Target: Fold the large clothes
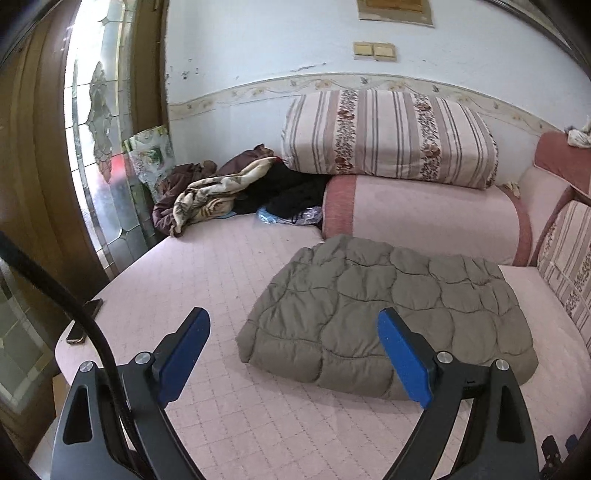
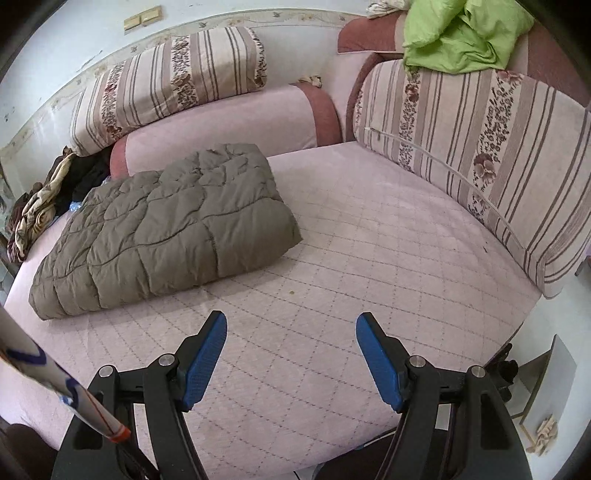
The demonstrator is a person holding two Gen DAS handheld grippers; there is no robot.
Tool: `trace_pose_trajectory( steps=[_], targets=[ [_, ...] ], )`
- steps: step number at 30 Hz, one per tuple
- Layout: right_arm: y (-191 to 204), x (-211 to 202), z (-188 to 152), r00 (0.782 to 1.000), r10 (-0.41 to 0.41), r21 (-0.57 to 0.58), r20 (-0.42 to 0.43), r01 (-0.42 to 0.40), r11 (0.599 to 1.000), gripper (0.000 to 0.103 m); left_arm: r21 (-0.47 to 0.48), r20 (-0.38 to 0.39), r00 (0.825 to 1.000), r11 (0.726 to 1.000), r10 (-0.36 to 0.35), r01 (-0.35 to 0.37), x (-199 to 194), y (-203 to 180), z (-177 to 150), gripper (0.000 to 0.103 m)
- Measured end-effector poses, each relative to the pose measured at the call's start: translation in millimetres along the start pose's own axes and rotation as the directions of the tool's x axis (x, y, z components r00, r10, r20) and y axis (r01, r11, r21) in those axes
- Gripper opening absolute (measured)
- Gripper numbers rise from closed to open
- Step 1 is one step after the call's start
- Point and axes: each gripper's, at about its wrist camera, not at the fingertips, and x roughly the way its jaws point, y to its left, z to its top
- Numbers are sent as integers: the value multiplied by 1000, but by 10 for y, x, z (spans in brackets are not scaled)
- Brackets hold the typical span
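Observation:
A grey-brown quilted padded coat (image 1: 388,314) lies folded into a thick rectangle on the pink quilted bed (image 1: 207,266). In the right wrist view the coat (image 2: 166,229) lies to the left, on the bed (image 2: 369,240). My left gripper (image 1: 293,321) is open and empty, held above the bed at the coat's near left edge; its right finger overlaps the coat in the view. My right gripper (image 2: 291,325) is open and empty, above bare bed to the right of the coat and nearer to me.
Striped cushions (image 1: 388,136) and a pink bolster (image 1: 424,214) line the back wall. A heap of clothes (image 1: 221,192) lies in the far left corner. A phone (image 1: 85,321) lies at the bed's left edge. A large striped cushion (image 2: 480,147) and green cloth (image 2: 461,33) are on the right.

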Motion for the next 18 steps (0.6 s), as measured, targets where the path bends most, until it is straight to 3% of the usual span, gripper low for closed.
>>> trace_pose_trajectory(
  steps=[5, 9, 18],
  targets=[
    [232, 10, -38, 1000, 23, -30, -18, -24, 999, 77, -7, -17, 1000, 1000, 0, -1, -27, 193, -63, 92],
    [499, 64, -66, 997, 61, -62, -51, -64, 996, 77, 12, -53, 997, 999, 48, -47, -58, 380, -167, 92],
    [1180, 25, -159, 990, 124, -170, -65, -133, 976, 77, 23, -172, 976, 991, 132, -130, -12, 951, -454, 91]
  ],
)
